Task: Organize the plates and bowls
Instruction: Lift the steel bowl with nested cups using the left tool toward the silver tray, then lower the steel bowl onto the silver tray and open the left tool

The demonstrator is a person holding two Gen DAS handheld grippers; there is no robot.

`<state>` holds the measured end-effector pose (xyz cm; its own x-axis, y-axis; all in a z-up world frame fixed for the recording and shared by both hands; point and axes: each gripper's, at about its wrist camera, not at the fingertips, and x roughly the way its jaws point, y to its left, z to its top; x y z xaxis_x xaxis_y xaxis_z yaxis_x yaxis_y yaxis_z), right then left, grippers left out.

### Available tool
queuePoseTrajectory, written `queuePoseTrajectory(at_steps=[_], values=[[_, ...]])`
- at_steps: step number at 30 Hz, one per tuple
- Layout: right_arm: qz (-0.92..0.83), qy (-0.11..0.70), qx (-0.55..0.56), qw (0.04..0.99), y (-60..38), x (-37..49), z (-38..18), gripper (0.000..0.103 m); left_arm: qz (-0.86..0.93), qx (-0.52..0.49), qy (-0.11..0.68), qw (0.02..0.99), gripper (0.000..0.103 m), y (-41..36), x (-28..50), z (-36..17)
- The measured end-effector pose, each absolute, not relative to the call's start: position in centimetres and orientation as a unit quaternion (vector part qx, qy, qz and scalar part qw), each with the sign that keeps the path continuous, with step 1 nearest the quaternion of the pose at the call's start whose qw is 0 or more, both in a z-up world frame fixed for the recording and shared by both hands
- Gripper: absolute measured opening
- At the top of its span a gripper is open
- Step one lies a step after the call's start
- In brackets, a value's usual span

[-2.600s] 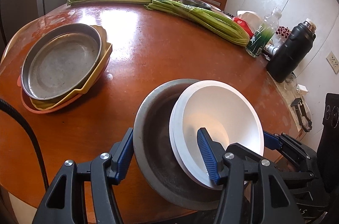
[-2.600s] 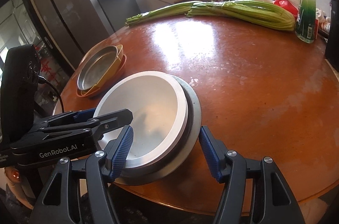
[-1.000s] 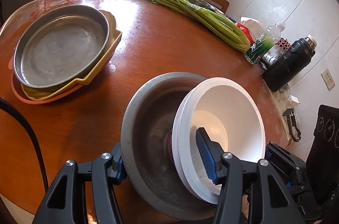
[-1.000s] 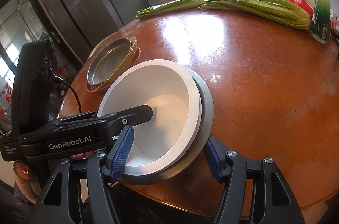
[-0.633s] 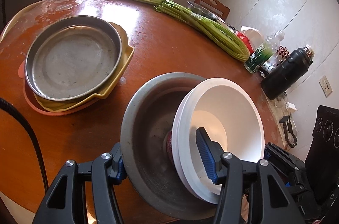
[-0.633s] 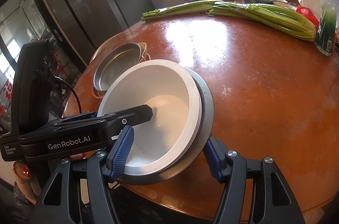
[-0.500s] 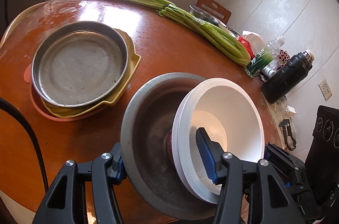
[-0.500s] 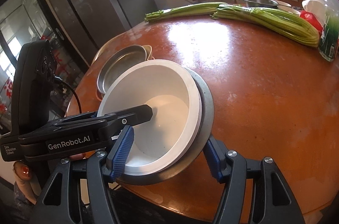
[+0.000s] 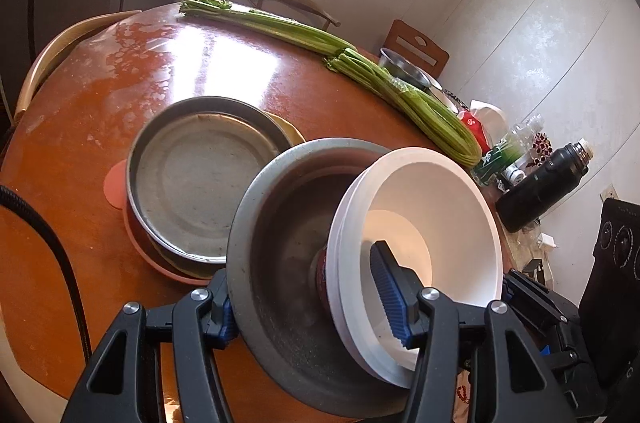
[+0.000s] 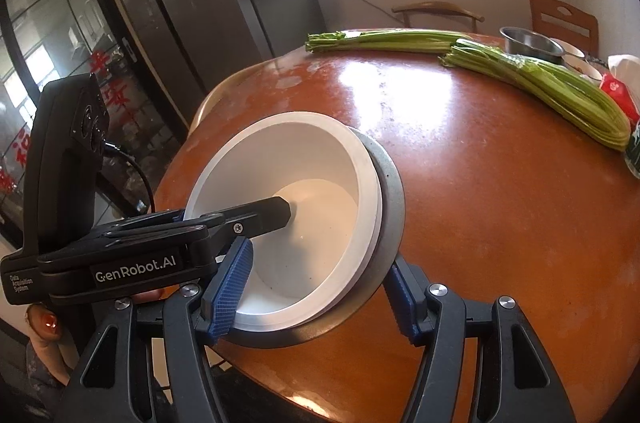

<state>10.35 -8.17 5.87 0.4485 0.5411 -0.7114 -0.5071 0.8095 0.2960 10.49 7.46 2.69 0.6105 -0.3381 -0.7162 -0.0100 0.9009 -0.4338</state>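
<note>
My left gripper (image 9: 310, 297) is shut on the stack of a grey metal bowl (image 9: 280, 263) with white bowls (image 9: 436, 207) nested in it, one finger outside the grey rim, one inside the white bowl. My right gripper (image 10: 316, 283) is shut on the same stack from the other side, around the white bowls (image 10: 312, 183) and grey bowl (image 10: 390, 179). The stack is held tilted above the table, near a pile of a metal pan (image 9: 192, 175) on yellow and orange plates (image 9: 116, 185).
The round brown table (image 9: 248, 63) carries two celery bundles (image 9: 404, 95), a metal bowl (image 9: 404, 67) at the far edge, a green-labelled bottle (image 9: 506, 151) and a black flask (image 9: 544, 183). Chairs stand behind the table. A fridge (image 10: 192, 3) stands at the left.
Both grippers have closed on the bowl stack, lifted it and carried it left and forward toward the plate pile, which now lies partly under the stack's rim.
</note>
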Motion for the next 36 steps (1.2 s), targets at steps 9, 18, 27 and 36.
queuePoseTrajectory(at_steps=[9, 18, 27, 36], values=[[0.328, 0.426, 0.013, 0.843, -4.4, 12.5, 6.5, 0.066, -0.073, -0.207, 0.427, 0.877, 0.057, 11.4, 12.0, 3.7], [0.339, 0.429, 0.004, 0.838, -1.5, 14.5, 6.6, 0.066, -0.063, -0.214, 0.425, 0.877, 0.057, 14.1, 13.4, 3.8], [0.339, 0.439, -0.005, 0.832, 0.2, 15.4, 5.6, 0.066, -0.054, -0.222, 0.433, 0.872, 0.057, 15.4, 14.3, 2.5], [0.333, 0.449, -0.011, 0.829, 0.8, 16.0, 4.4, 0.066, -0.051, -0.22, 0.44, 0.869, 0.057, 15.8, 15.1, 1.2]])
